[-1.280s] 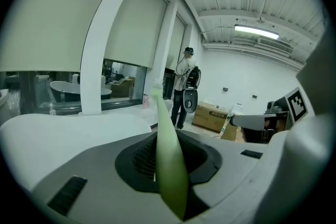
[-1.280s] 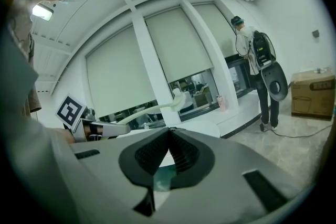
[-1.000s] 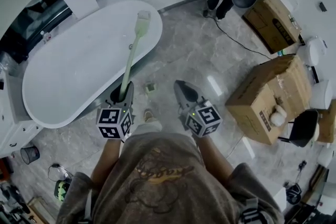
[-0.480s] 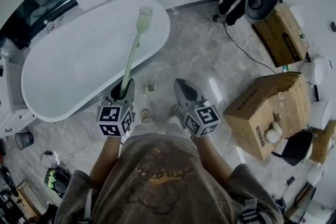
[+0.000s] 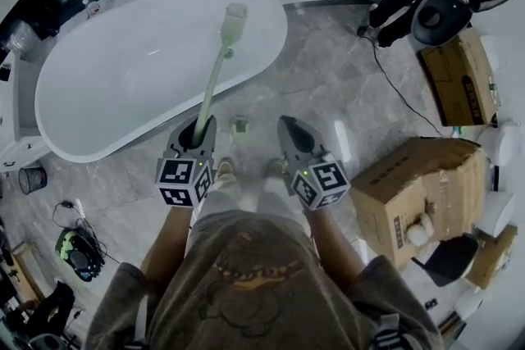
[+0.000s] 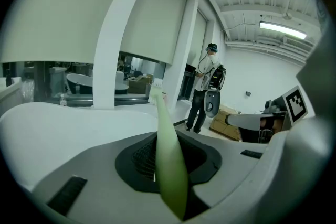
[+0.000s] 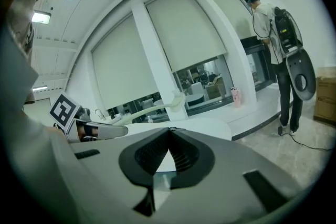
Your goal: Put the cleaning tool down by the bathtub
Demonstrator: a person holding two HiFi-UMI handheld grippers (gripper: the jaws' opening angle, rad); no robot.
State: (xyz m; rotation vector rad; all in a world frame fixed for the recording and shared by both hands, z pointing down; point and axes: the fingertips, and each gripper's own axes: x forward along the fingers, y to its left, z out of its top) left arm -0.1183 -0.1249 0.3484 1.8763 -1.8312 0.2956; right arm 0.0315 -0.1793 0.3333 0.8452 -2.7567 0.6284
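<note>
While the left gripper (image 5: 199,129) clamps it by the thick lower end of its handle, the cleaning tool (image 5: 215,82) slants up and away from the person, a pale green long-handled brush whose whitish head hangs over the right-hand part of the bathtub (image 5: 123,86). Seen from the left gripper view, the green handle (image 6: 167,155) fills the gap between the dark ribbed pads, which press on it from both sides, so the left gripper (image 6: 169,165) is closed partway around the handle. The tool is off the floor and, as far as the right gripper view shows (it catches the brush from the side), raised above the tub's rim rather than resting on it.

The right gripper (image 5: 289,129) is held just beside the left one, apart from the tool; its jaws meet at their tips with nothing between them (image 7: 169,131).

The bathtub is a white freestanding oval on a grey marbled floor (image 5: 328,86), its near rim just ahead of both grippers. Cardboard boxes (image 5: 410,193) stand to the right, well apart from the tub. A person (image 5: 402,0) in dark trousers stands beyond the tub's right end. A pink bottle (image 7: 235,96) sits on the ledge behind the tub, and a small dark bin (image 5: 31,179) stands on the floor at the left.
</note>
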